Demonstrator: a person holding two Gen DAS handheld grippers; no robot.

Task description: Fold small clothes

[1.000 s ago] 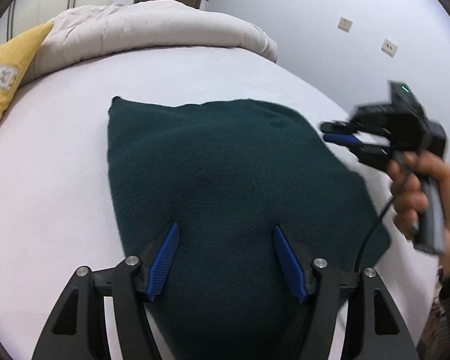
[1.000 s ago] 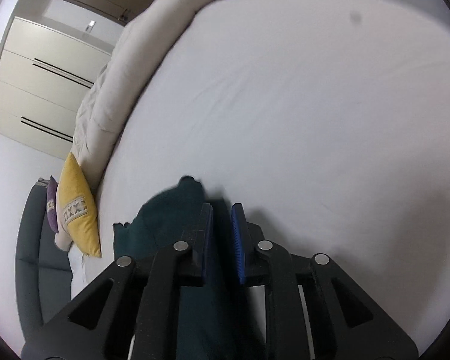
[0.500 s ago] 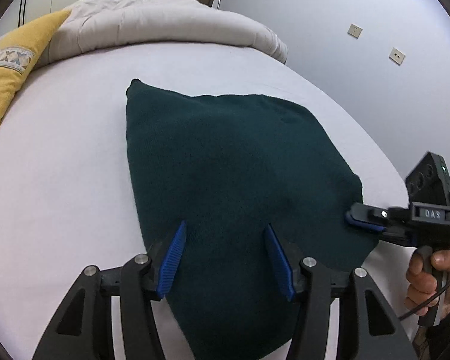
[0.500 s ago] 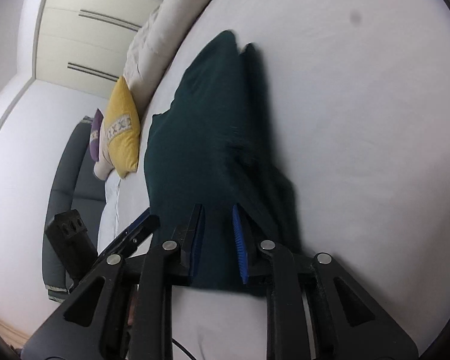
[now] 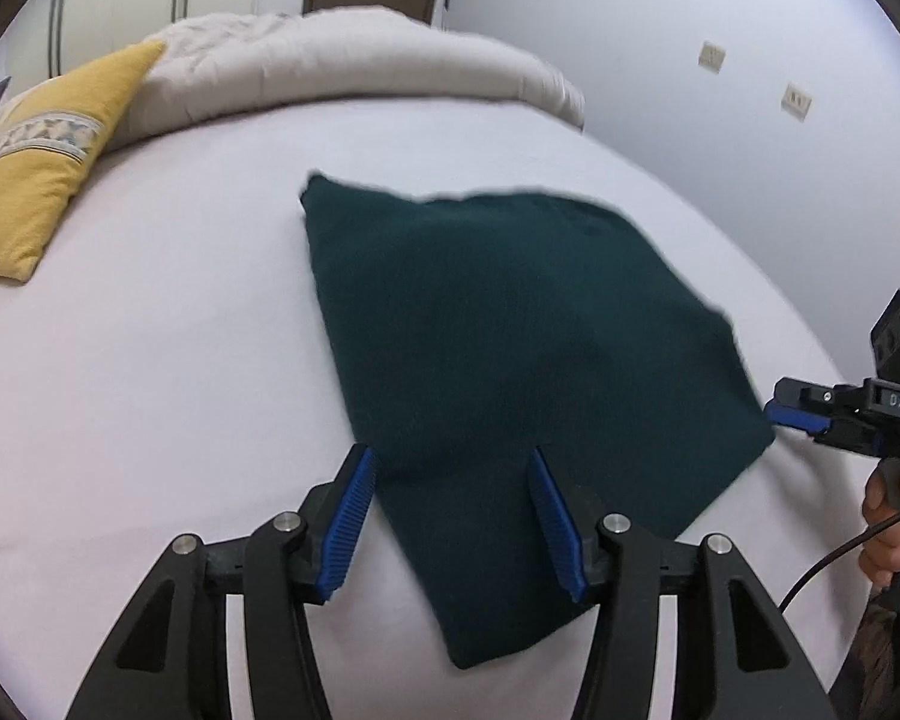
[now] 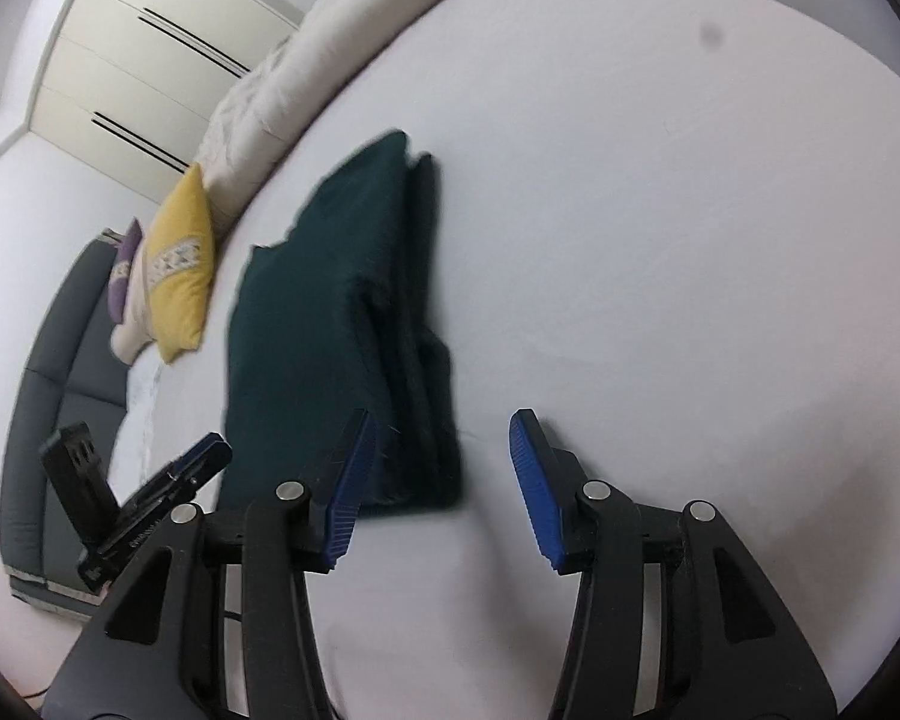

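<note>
A white-sheeted bed point(image 5: 150, 360) fills both views, a yellow pillow point(image 5: 36, 180) and a rolled cream duvet point(image 5: 342, 60) at its far edge. The folded dark green garment point(image 5: 510, 360) lies flat mid-bed. The left tool point(image 5: 450, 516) hovers over its near end, jaws apart. The right tool point(image 6: 444, 480) (marked "DAS" on its body) has just been opening, nothing clamped, beside the garment's corner.
</note>
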